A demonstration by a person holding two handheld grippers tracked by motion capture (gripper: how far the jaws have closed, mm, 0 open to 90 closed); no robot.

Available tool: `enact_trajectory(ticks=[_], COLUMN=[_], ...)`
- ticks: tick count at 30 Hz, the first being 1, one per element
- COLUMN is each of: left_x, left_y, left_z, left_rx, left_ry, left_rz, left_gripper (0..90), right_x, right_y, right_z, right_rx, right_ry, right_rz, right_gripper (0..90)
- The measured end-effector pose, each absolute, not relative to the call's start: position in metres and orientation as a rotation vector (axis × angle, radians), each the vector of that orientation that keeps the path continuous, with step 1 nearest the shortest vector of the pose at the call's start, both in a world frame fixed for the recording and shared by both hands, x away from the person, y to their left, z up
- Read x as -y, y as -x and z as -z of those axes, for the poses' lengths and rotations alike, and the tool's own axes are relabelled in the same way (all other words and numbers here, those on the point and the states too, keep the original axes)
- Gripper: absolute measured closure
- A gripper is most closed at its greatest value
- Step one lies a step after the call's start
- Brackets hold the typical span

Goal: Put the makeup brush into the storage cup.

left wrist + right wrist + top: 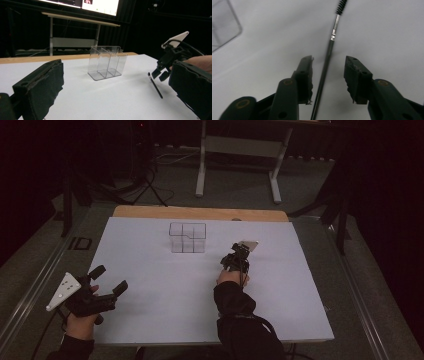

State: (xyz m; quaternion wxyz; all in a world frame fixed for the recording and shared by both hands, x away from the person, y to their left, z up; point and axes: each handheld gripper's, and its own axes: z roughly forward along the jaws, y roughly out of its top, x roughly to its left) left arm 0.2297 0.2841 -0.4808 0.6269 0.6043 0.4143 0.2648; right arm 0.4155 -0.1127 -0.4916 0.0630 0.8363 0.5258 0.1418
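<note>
A slim black mascara wand (325, 62), silver-collared with a bristled tip, lies on the white surface (387, 37) between the right gripper (329, 75)'s parted jaws; the left gripper (111, 282) also gapes wide.

Dark room, grey floor (235, 180), white-legged bench (239, 145) behind.

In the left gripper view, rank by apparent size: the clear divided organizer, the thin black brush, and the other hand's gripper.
1. Clear organizer, largest.
2. Right gripper, somewhat smaller, partly hidden behind the near jaw, so this is unsure.
3. Thin black brush, smallest.
</note>
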Motion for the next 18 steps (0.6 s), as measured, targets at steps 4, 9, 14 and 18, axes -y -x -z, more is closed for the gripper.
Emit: enact_trajectory(ticks=[4, 9, 14, 18], left_x=[-0.285, -0.286, -0.288, -0.289], left_y=[-0.231, -0.231, -0.231, -0.231], left_z=[0.481, 0.482, 0.482, 0.482], left_rx=[-0.954, -0.960, -0.966, -0.974], left_ry=[-1.377, -1.373, -1.367, -1.358], left_rz=[-0.600, -0.601, -0.601, -0.607], left_gripper=[0.3, 0.3, 0.3, 0.4], right_x=[0.112, 0.105, 0.104, 0.105], right_y=[-0.419, -0.426, -0.428, -0.427], right_z=[0.495, 0.501, 0.506, 0.507], right_rx=[-1.596, -1.676, -1.712, -1.710], right_ry=[-2.534, -2.533, -2.526, -2.498], right_rz=[-0.394, -0.346, -0.332, -0.311], right_gripper=[62.5, 63.8, 70.7, 80.2])
